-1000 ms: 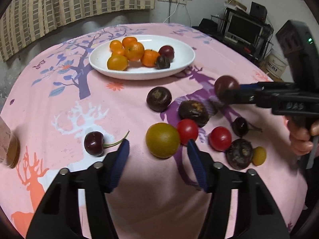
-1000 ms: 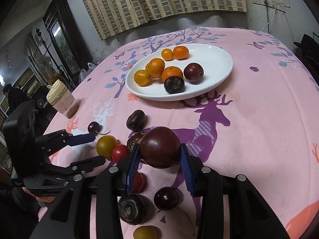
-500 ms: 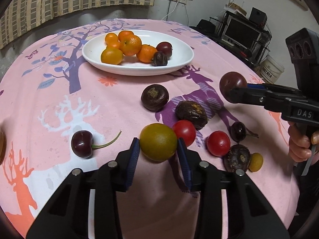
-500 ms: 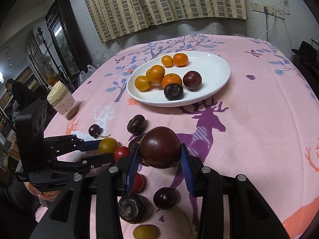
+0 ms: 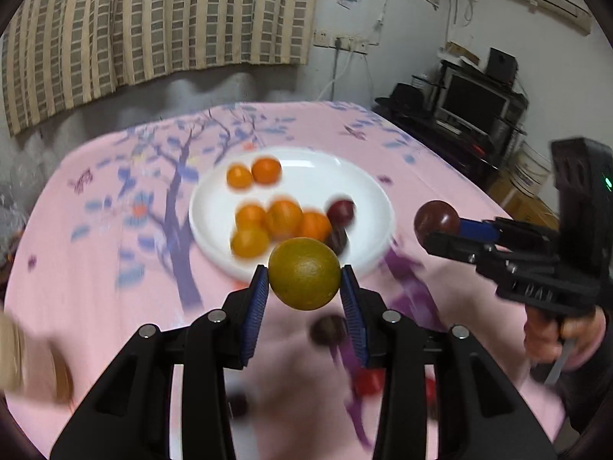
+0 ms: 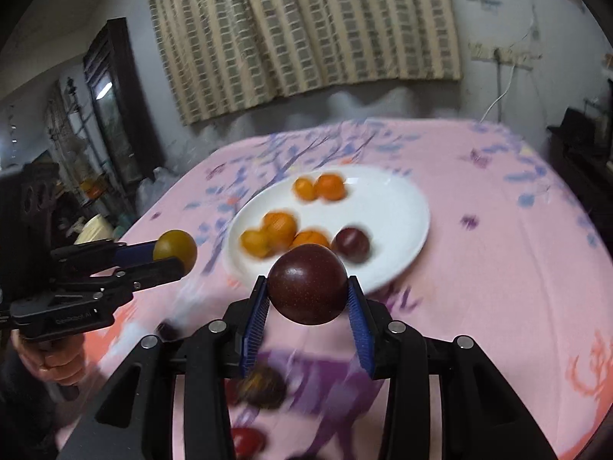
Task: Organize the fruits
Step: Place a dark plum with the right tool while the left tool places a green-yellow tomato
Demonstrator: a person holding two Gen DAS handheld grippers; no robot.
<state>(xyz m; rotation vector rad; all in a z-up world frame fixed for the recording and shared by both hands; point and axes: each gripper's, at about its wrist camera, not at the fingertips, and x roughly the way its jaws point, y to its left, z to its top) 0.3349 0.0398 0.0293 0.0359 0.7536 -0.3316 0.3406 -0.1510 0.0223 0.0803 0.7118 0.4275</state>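
Observation:
My left gripper [image 5: 304, 287] is shut on a yellow-green round fruit [image 5: 304, 273] and holds it in the air in front of the white plate [image 5: 367, 195]. It also shows in the right wrist view [image 6: 175, 250]. My right gripper [image 6: 307, 299] is shut on a dark purple plum [image 6: 307, 284], lifted near the plate's [image 6: 398, 211] front rim; the plum also shows in the left wrist view [image 5: 436, 219]. The plate holds several oranges [image 5: 283, 217] and a dark plum [image 6: 351, 242].
Loose dark fruits [image 5: 328, 330] and red tomatoes [image 5: 368, 381] lie blurred on the pink tablecloth [image 5: 95, 268] below the grippers. A jar [image 5: 27, 360] stands at the left edge. A curtain and wall are behind the table; a TV stand [image 5: 475, 107] is at the right.
My left gripper has closed on the yellow-green fruit and lifted it off the cloth toward the plate. My right gripper has risen and moved forward with the plum.

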